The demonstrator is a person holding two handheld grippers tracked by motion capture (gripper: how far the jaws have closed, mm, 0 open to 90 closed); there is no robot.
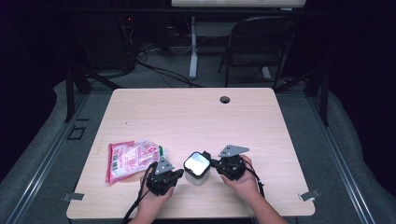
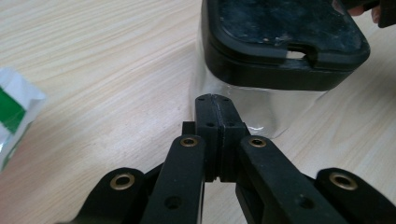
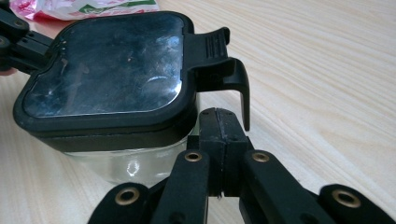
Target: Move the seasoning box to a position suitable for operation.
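Nearest the front edge of the pale wood-grain surface [image 1: 196, 112], the person's two hands each hold a black two-jaw tool, one on either side of a clear square container with a black latch lid [image 1: 196, 166]. On the left, the left tool [image 1: 180, 173] has its jaws pressed together with nothing between them; in the left gripper view its joined tips [image 2: 215, 103] sit just in front of the container's clear wall [image 2: 243, 100], below the black lid rim, and whether they touch it I cannot tell. On the right, the right tool [image 1: 214, 163] is likewise pressed together and empty; in the right gripper view its tips [image 3: 217, 116] stand right beside the container [image 3: 112, 88], just under the lid's raised black latch tab [image 3: 224, 60]. A grey three-cornered plate rides on top of each tool. Left of the container, just beyond the left tool, a crinkled red-and-white plastic bag with a green patch [image 1: 133, 158] lies flat on the surface. Farther off, near the far edge, a small round cable hole [image 1: 225, 99] sits in the surface, and beyond it a dark folding chair [image 1: 259, 46] stands on the floor.
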